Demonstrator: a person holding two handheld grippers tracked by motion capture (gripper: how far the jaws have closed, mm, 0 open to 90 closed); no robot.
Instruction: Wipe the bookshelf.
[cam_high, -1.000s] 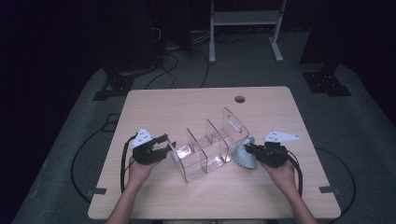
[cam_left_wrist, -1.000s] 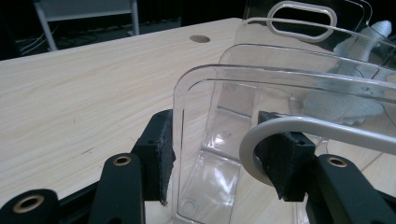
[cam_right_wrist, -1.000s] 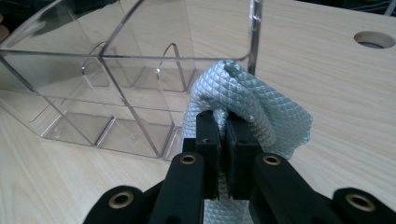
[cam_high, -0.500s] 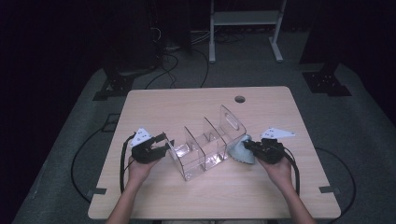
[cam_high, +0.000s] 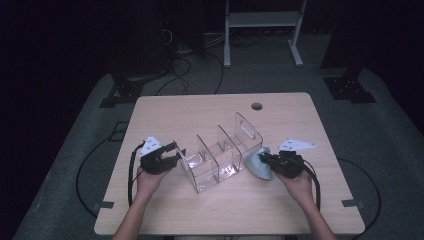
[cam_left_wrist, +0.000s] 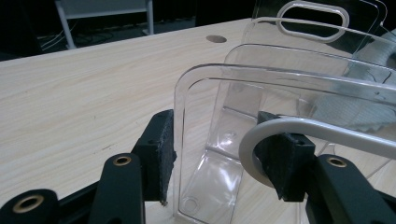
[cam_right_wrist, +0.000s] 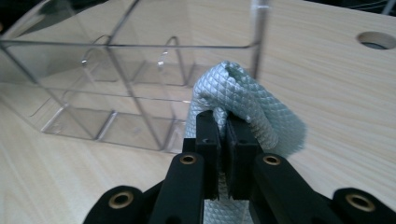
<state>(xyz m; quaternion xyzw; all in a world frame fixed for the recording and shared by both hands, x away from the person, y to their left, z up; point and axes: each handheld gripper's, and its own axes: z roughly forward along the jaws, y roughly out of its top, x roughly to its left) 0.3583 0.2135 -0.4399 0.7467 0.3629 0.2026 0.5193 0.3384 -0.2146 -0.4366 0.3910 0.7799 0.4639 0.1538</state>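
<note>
Clear acrylic organizer (cam_high: 220, 160) on table (cam_high: 200, 115) | left claw (cam_high: 175, 152) clamped on organizer's end wall | right claw (cam_high: 264, 159) clamped on grey cloth (cam_high: 256, 165), touching organizer's opposite end

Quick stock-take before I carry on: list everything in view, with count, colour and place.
Organizer: one, clear plastic, table centre, several compartments, handle cutout at far end.
Cloth: one, pale grey-blue, against the organizer's right side.
Table: one, light wood, round hole near far edge.
Shelf stand: one, white, on the floor behind.
Cables: several, black, on the floor.
Left tool: black, jaws around the organizer's near end wall.
Right tool: black, shut on the cloth.
</note>
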